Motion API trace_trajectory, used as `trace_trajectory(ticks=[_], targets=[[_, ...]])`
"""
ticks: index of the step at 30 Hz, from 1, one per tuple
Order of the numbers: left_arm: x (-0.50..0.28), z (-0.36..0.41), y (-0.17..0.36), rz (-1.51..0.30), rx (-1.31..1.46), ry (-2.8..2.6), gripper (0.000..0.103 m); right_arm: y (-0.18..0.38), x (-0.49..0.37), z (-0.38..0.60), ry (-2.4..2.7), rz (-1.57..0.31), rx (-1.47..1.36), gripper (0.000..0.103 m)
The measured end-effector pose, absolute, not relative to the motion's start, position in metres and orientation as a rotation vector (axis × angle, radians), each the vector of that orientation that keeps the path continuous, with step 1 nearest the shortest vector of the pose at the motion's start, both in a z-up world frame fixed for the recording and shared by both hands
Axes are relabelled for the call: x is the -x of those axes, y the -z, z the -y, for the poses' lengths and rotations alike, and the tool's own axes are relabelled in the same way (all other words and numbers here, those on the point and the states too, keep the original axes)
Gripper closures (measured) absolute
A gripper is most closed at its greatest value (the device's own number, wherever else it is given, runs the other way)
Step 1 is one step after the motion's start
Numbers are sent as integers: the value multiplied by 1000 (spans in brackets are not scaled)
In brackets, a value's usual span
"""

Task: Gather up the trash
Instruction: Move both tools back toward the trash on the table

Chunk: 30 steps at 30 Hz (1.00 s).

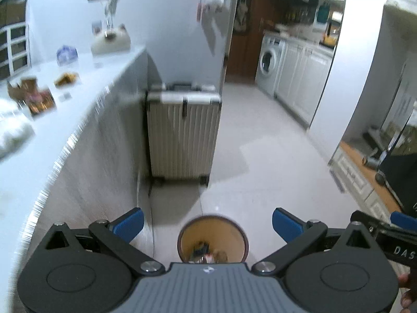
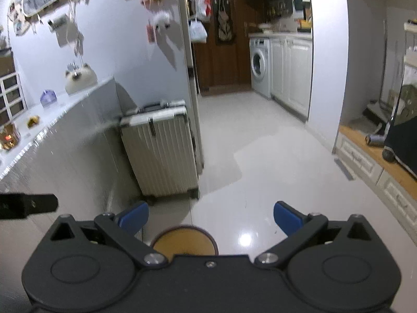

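left wrist view first: we hold the left gripper (image 1: 208,225) with its blue-padded jaws spread wide and nothing between them. below and between them stands a round bin (image 1: 212,240), dark rim, tan inside, on the pale glossy floor (image 1: 260,135); the gripper body cuts off its near edge. small scraps (image 1: 204,253) lie at its bottom, too blurred to name. at the right edge part of the right gripper (image 1: 402,221) shows, one blue pad and a black arm only, with a bit of a hand (image 1: 406,290) under it.

motion blur smears the white counter (image 1: 78,120) on the left. on it we make out a brown-gold wrapper-like scrap (image 1: 66,78), a small cluttered brownish cluster (image 1: 34,96) and a soft white heap (image 1: 11,130) cut by the frame; none can be identified surely. a ribbed, cream hard-shell suitcase (image 1: 182,135) stands upright at the counter's end.

right wrist view: the right gripper (image 2: 211,217) is likewise spread wide and empty. the bin (image 2: 185,240) sits low, left of centre between the pads, mostly hidden by the gripper body; its contents do not show. a black bar (image 2: 28,206), the left gripper's edge, enters from the left. the suitcase (image 2: 159,151) leans a little in this view. a white washing machine (image 2: 259,66) stands well apart, down the room beside panelled cabinets (image 2: 292,73).
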<state>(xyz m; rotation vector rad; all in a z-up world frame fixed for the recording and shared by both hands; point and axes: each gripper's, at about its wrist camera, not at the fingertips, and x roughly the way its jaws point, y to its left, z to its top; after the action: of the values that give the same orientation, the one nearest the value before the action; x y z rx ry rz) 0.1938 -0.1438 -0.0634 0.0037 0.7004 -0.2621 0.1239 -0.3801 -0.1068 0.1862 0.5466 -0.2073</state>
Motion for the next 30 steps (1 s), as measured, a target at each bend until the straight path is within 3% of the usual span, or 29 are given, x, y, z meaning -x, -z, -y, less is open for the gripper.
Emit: trace_trajectory(ticks=[15,30], targets=[[-127,80,-48,-432,-41,207,0,17,-86,321,149,-315,-196,0],[-179,-57,-100,-338,-52,74,0,-14,-153,207,-61,-259,-158,0]])
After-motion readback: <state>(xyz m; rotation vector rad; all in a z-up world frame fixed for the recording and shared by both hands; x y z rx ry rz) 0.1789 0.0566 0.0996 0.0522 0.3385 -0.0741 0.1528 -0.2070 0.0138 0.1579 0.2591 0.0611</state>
